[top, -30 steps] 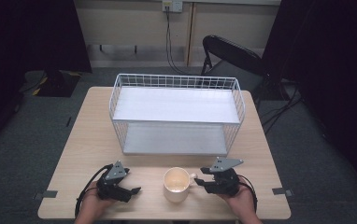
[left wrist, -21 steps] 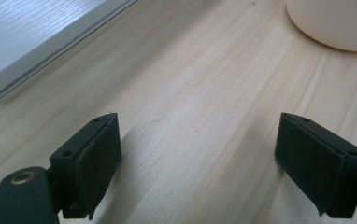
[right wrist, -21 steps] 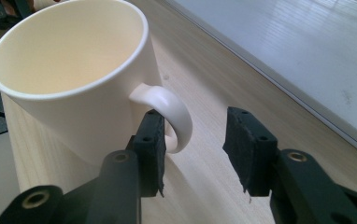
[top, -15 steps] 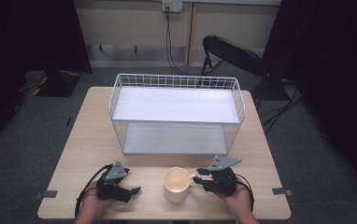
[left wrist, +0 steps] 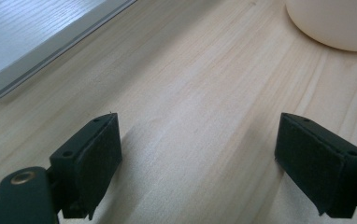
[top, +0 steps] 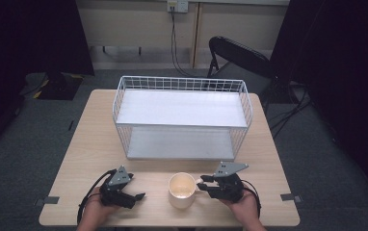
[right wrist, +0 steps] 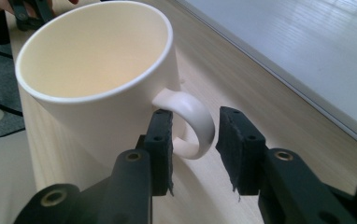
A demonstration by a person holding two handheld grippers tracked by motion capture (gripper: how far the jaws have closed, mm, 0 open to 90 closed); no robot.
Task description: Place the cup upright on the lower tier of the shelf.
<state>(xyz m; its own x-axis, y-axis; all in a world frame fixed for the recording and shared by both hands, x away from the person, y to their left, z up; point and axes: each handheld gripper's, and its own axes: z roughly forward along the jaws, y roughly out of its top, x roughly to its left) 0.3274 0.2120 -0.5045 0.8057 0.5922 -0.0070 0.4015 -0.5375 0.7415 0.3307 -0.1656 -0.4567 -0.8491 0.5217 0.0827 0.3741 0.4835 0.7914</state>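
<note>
A cream ceramic mug is standing upright and empty on the pale wooden surface, near its front edge, in front of a white wire two-tier rack and between the two hands. The right claw is sitting beside the mug with its jaws partly open, one on each side of the curved handle; the inner jaw is lying between the handle and the mug wall, the outer jaw is standing just clear of the handle, so nothing is being gripped. The left claw is resting low over bare wood with its jaws spread wide and nothing between them, well apart from the mug, whose base is showing at the top right of the left gripper view.
</note>
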